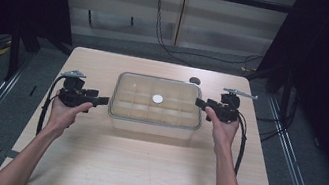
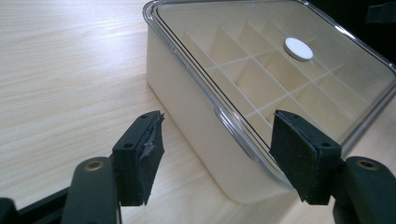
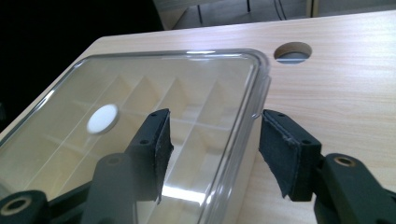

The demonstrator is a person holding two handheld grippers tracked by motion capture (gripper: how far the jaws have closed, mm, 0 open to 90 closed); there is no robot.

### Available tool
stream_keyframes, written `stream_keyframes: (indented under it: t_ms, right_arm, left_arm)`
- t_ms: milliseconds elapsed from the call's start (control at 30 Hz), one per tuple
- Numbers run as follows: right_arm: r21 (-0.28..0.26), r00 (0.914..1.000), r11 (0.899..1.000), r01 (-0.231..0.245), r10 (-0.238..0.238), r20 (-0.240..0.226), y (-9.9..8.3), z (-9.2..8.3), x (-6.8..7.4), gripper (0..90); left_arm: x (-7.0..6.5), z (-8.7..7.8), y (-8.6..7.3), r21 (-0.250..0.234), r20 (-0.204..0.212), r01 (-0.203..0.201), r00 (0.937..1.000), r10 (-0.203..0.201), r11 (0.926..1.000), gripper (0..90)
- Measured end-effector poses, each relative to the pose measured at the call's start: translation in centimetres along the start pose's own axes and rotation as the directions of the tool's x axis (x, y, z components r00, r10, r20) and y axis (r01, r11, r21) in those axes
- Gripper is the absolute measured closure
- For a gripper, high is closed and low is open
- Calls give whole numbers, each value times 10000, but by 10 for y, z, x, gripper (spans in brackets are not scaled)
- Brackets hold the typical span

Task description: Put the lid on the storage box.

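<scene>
A clear plastic box [image 1: 157,100] with a transparent lid and inner dividers sits mid-table; a white round disc [image 1: 157,99] lies at the lid's middle. My left gripper [image 1: 103,99] is open at the box's left end, its jaws straddling the lid's rim [image 2: 219,112] without touching. My right gripper [image 1: 200,102] is open at the box's right end, one jaw over the lid, the other outside the rim [image 3: 254,102]. The disc [image 2: 298,48] shows in the left gripper view, and the same disc [image 3: 102,118] in the right gripper view.
The wooden table [image 1: 140,164] has a round cable hole [image 1: 195,81] behind the box, the same hole [image 3: 293,51] appearing in the right gripper view. Dark curtains stand to both sides, and cables run on the floor behind.
</scene>
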State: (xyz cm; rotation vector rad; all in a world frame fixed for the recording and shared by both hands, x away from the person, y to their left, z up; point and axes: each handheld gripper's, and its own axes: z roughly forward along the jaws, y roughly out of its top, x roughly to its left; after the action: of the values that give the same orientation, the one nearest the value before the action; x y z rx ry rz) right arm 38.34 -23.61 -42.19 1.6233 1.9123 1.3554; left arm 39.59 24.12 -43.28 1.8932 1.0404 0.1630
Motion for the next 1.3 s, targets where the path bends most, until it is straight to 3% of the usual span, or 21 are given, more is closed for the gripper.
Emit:
stream_keyframes:
  t_ms: [100,233,333,467,533,600,700,833,1033,1200,1300]
  right_arm:
    - [-37,9991,9992,393,-394,-145,-3,-10,3,440]
    - [-149,9990,9991,396,-398,-177,-7,-21,3,450]
    - [-96,9975,9977,667,-669,-212,-10,-31,6,449]
    - [-170,9960,9965,824,-829,-324,-15,-44,11,441]
    - [-144,9952,9959,891,-896,-384,-18,-50,14,417]
    - [-165,9954,9965,823,-830,-482,-21,-55,15,404]
    - [-192,9952,9970,756,-766,-609,-27,-62,16,371]
    - [-196,9929,9990,394,-414,-1115,-34,-70,16,348]
    - [-87,9939,9986,520,-526,-970,-49,-84,19,333]
    - [23,9948,9986,534,-530,-868,-63,-95,19,335]
    - [122,9962,9989,453,-443,-756,-74,-100,18,335]
  left_arm:
    - [-1,-10,-2,-51,-45,-86,10000,85,10000,352]
    - [-4,-22,-6,-150,-102,-199,9998,198,9997,352]
    - [-5,-31,-11,-128,-237,-327,9992,324,9994,353]
    - [-6,-37,-18,-197,-140,-155,9998,153,9997,348]
    - [-8,-39,-23,-30,-192,-391,9991,390,9992,333]
    - [-10,-42,-28,-41,128,-504,9986,504,9987,307]
    - [-13,-49,-36,-16,39,-505,9987,505,9987,326]
    - [-17,-55,-47,222,22,-644,9979,644,9977,324]
    - [-20,-67,-59,337,-182,-164,9997,170,9993,334]
    - [-23,-77,-72,309,-258,-147,9995,155,9994,335]
    - [-27,-80,-83,329,-462,-332,9983,347,9989,335]
